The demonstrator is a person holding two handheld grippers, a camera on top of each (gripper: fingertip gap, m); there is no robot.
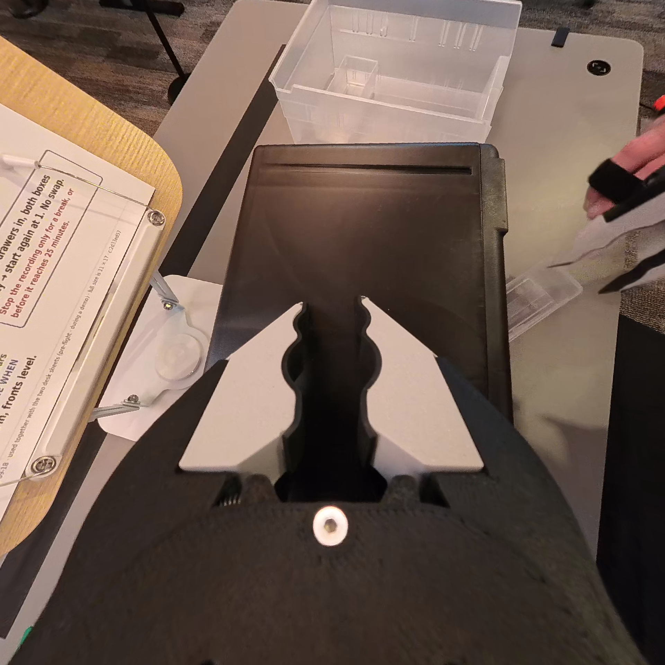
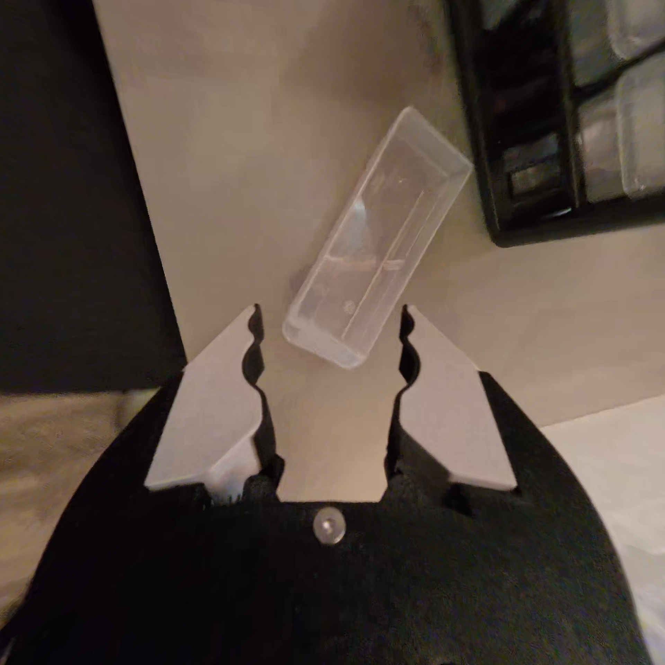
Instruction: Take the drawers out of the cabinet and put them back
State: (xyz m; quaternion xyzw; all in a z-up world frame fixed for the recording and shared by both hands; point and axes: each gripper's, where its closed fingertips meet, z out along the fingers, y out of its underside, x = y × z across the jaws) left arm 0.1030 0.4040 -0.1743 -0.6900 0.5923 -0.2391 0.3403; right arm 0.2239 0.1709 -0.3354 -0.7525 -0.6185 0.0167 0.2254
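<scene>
The black cabinet (image 1: 360,223) fills the middle of the left wrist view, seen from above. My left gripper (image 1: 331,300) hovers over its top with the jaws narrowly apart and nothing between them. In the right wrist view the cabinet's front (image 2: 532,144) shows at the upper right, with clear drawers in its slots. A small clear drawer (image 2: 378,234) lies slanted on the beige table (image 2: 223,180). My right gripper (image 2: 331,309) is open, with the drawer's near end just ahead of the fingertips and not gripped. The left wrist view shows this drawer (image 1: 543,302) beside the cabinet, under the blurred right gripper (image 1: 626,248).
A clear plastic bin (image 1: 396,82) holding removed drawers stands behind the cabinet. A wooden stand with a clipped instruction sheet (image 1: 64,252) is on the left, on a white base (image 1: 172,352). A person's hand (image 1: 640,154) holds the right gripper. The table's right edge is near the drawer.
</scene>
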